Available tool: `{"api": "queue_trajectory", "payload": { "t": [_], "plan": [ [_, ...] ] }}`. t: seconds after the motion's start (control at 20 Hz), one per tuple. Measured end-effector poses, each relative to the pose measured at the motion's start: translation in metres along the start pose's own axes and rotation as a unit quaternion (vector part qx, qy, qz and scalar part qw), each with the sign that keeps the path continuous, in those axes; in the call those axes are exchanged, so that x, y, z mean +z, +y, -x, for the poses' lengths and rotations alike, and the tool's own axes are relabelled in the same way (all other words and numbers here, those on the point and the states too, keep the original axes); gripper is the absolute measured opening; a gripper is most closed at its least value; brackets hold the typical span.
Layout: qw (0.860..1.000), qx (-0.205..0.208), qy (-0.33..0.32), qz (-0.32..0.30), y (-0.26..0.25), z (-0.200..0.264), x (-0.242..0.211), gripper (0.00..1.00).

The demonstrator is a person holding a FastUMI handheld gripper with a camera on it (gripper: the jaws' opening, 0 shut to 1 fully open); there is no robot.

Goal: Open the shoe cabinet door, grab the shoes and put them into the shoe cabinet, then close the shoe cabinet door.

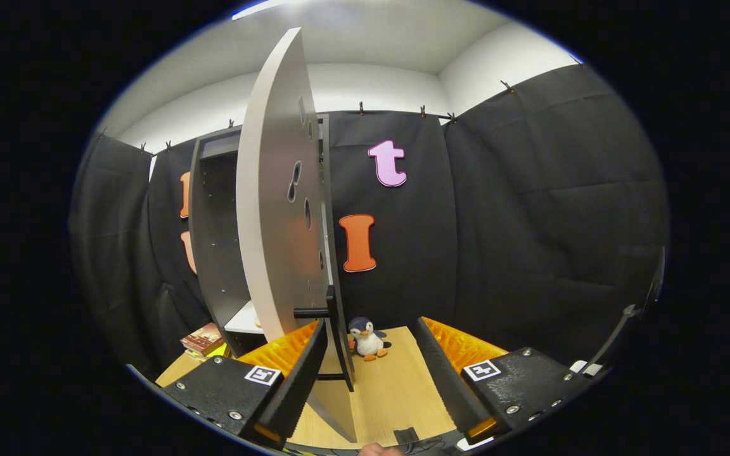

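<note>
Shoe cabinet door, a pale grey flat panel w/ dark cut-out holes, stands swung open, edge-on just ahead of the gripper. Fingers are spread wide, nothing held; the door's lower edge passes beside the left finger, and its black bar handle is just above that fingertip. Behind the door is the dark tall shoe cabinet, open. Beyond the fingers, a small black-white plush penguin sits on the light wooden floor. Left of cabinet, a brownish box.
</note>
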State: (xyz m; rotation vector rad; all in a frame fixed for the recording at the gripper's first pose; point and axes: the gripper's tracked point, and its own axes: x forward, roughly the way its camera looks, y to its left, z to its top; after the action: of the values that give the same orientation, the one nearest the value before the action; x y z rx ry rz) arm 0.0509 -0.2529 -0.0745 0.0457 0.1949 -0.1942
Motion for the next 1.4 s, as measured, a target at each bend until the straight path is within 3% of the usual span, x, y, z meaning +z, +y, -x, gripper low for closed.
{"api": "queue_trajectory", "payload": {
  "t": [1.0, 1.4],
  "plan": [
    [1.000, 0.016, 0.014, 0.007, 0.173, -0.017, -0.017, 0.90],
    [0.998, 0.054, 0.016, 0.024, 0.257, -0.038, -0.022, 0.92]
  ]
}}
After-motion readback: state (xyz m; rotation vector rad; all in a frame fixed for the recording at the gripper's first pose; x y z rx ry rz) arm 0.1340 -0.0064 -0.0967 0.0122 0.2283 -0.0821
